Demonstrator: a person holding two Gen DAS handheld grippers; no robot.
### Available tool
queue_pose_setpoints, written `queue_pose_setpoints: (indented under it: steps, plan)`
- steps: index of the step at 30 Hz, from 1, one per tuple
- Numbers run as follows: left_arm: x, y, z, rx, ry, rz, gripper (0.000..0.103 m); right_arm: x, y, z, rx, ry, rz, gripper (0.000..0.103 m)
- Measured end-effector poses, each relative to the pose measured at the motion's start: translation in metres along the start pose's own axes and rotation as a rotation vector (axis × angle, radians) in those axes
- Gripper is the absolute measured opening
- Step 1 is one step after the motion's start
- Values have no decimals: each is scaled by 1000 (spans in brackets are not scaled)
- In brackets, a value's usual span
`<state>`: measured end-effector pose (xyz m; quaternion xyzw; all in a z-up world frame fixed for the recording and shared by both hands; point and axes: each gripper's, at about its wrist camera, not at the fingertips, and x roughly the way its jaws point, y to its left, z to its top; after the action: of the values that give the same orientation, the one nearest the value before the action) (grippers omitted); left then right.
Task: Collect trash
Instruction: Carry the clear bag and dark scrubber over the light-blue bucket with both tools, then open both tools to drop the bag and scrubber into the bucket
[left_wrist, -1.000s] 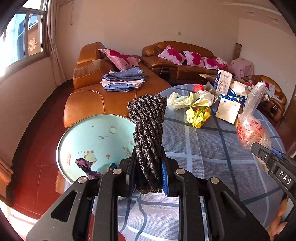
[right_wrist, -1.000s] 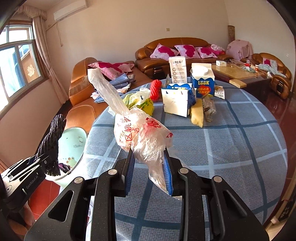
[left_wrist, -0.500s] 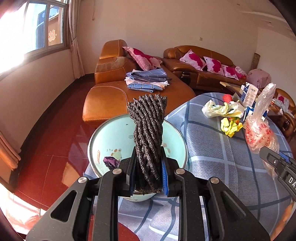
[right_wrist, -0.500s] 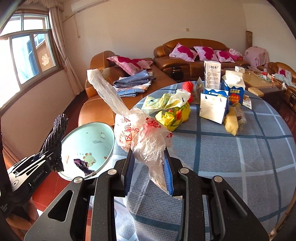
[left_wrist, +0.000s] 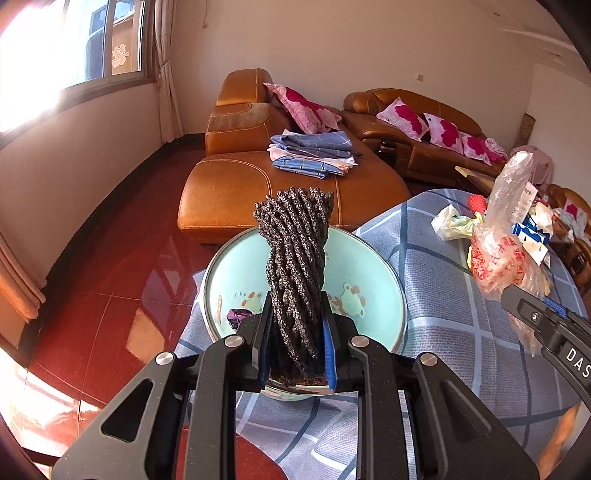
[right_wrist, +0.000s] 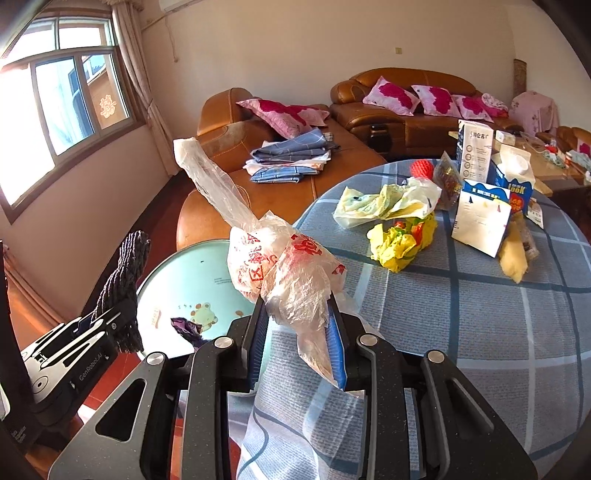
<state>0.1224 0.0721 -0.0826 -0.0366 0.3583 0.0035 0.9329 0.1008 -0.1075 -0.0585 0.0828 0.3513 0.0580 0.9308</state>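
Blue plaid tablecloth (right_wrist: 480, 314), leather sofas (left_wrist: 258, 177) behind. Left gripper (left_wrist: 295, 332) pinches dark mesh bundle (left_wrist: 295, 258) over teal bin (left_wrist: 369, 266); right gripper (right_wrist: 299, 332) clamps plastic bag (right_wrist: 280, 266) at table edge.

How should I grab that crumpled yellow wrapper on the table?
Pinch the yellow wrapper on its raised, crinkled top ridge, coming straight down from above. It lies loose and bunched on the tablecloth, and the cream bag crowds its far side.

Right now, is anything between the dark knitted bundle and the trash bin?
Nothing visible. The left hand-held gripper holds the dark knitted bundle over the open trash bin; only a purple wrapper lies inside.
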Motion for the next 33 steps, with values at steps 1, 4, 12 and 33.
queue_pose_setpoints:
  steps: [1, 4, 12, 33]
  plan:
    - [1, 1, 0, -1, 3, 2, 21, 3, 2, 1, 3, 5, 5, 30]
    - [7, 4, 0, -7, 13, 10, 21, 10, 9, 3, -1, 14, 14, 30]
    - [23, 18, -2, -36, 59, 17, 21, 20, 20, 3, -11, 37, 27, 31]
    - [45, 30, -10, -40, 140, 26, 22, 90, 43, 16, -2, 172, 70, 32]
